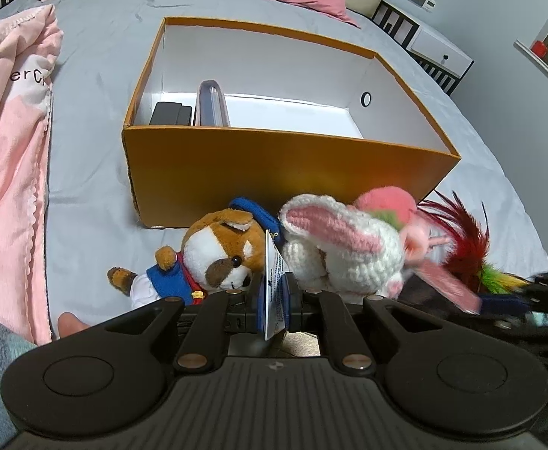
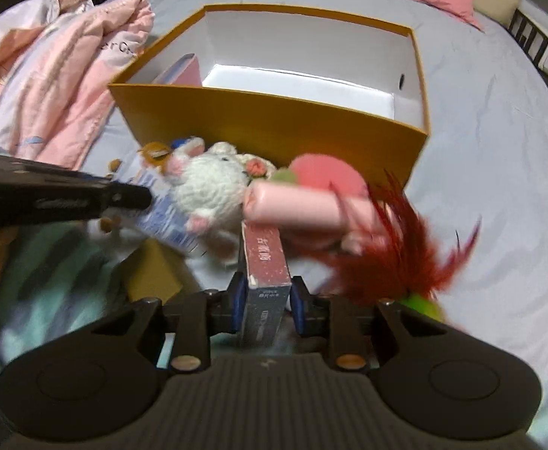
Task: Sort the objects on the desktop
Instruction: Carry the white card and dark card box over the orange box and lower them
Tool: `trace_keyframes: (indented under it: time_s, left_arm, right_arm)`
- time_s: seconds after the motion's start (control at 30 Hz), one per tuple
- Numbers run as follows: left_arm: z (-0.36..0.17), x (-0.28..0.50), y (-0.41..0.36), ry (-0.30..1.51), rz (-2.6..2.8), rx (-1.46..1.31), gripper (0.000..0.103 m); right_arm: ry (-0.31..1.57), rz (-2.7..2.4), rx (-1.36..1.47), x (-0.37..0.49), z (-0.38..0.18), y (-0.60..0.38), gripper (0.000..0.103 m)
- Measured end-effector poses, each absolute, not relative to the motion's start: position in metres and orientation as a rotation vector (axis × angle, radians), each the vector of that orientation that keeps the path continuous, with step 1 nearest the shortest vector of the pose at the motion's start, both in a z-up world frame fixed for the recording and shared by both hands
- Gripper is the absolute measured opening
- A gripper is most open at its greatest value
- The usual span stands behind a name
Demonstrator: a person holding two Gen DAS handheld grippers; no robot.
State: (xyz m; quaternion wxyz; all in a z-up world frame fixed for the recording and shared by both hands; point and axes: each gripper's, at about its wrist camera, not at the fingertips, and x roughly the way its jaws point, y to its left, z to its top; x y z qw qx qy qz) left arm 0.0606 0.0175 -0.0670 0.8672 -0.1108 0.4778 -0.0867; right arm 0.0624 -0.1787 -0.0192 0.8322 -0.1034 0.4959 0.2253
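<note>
- My left gripper (image 1: 273, 298) is clamped tight on the white paper tag (image 1: 274, 281) of the brown plush dog (image 1: 214, 258); dog lies on the grey bedsheet (image 1: 94, 172), just in front of the orange box (image 1: 274, 165).
- My right gripper (image 2: 265, 302) is pinched on a small red-and-grey carton (image 2: 264, 266), jaws part open to its width.
- White crochet bunny (image 1: 341, 247) sits beside the dog, touching the box's front wall.
- Red feather toy (image 2: 379, 262) is right of the carton, blurred.
- Box already holds a black item (image 1: 170, 113) and a clear case (image 1: 212, 105), left end.
</note>
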Motion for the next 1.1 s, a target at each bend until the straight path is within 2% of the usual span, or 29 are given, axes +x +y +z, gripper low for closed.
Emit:
trace_keyframes:
  time_s: [0.27,0.6,0.93,1.1]
  left_arm:
    - [-0.047,0.052,0.014,0.948,-0.199,-0.23,0.009]
    - [0.011,0.046,0.018,0.828,-0.229,-0.229,0.009]
    - [0.058,0.096,0.037,0.708,-0.252,-0.284,0.009]
    - [0.055,0.134,0.043,0.703,-0.239,-0.298,0.009]
  right_arm:
    - [0.909,0.463,-0.162,0.039,0.034,-0.196,0.024]
    - [0.774,0.491,-0.035,0.054,0.074,-0.194,0.024]
    - [0.676,0.473,0.091,0.102,0.094,-0.191,0.024]
    - [0.676,0.448,0.163,0.136,0.088,-0.191,0.024]
